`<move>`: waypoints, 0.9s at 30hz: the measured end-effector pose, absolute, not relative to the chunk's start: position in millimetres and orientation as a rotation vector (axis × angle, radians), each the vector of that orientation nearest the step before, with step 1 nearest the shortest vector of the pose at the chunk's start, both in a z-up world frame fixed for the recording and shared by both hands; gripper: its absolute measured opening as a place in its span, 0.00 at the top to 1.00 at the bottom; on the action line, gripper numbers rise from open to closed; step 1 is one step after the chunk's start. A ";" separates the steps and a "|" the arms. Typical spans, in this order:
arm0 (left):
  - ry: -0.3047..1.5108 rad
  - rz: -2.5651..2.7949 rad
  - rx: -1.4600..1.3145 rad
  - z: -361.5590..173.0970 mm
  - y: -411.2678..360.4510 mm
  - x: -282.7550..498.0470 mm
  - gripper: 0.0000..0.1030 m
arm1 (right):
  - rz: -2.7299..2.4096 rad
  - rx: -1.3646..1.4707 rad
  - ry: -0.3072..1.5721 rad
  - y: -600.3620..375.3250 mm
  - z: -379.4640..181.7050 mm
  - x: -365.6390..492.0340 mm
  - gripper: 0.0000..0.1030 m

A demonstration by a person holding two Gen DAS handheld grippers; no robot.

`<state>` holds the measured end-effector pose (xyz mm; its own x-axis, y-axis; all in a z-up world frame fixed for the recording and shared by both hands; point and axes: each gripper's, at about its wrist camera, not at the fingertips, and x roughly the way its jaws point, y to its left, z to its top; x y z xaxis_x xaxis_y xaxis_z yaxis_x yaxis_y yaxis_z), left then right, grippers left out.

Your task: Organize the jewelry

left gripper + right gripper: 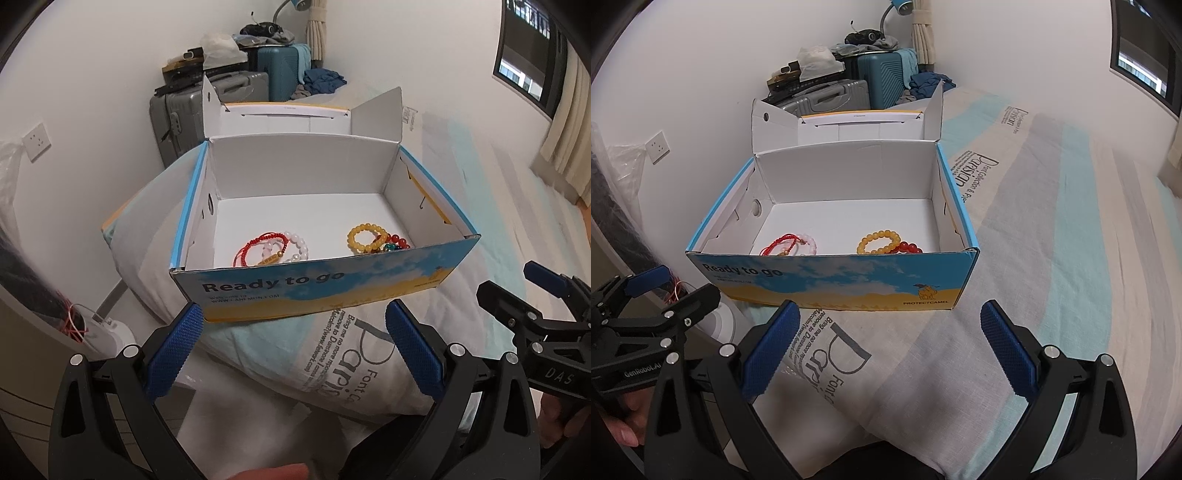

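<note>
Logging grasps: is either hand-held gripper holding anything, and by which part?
Nothing is held. The left hand-held gripper and right hand-held gripper are open, short of the box.

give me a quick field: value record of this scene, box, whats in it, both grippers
box: open cardboard box, lid flipped back, on the bed
left group: red cord bracelet with white bead bracelet, touching
right group: yellow bead bracelet overlapping red bead bracelet
left gripper: open, empty, short of the box
right gripper: open, empty, short of the box

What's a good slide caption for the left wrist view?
Open left gripper faces an open shoe box holding beaded bracelets on a bed.
</note>
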<state>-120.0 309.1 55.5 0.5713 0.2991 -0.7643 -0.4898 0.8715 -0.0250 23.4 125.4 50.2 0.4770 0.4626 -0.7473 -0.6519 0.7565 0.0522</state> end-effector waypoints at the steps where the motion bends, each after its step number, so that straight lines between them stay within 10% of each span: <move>1: 0.848 0.468 -0.243 55.3 309.1 -119.7 0.06 | 0.689 -0.253 0.826 125.3 50.2 23.2 0.08; 27: 0.869 0.472 -0.280 54.2 307.7 -120.9 0.06 | 0.685 -0.239 0.818 125.0 56.9 19.3 0.08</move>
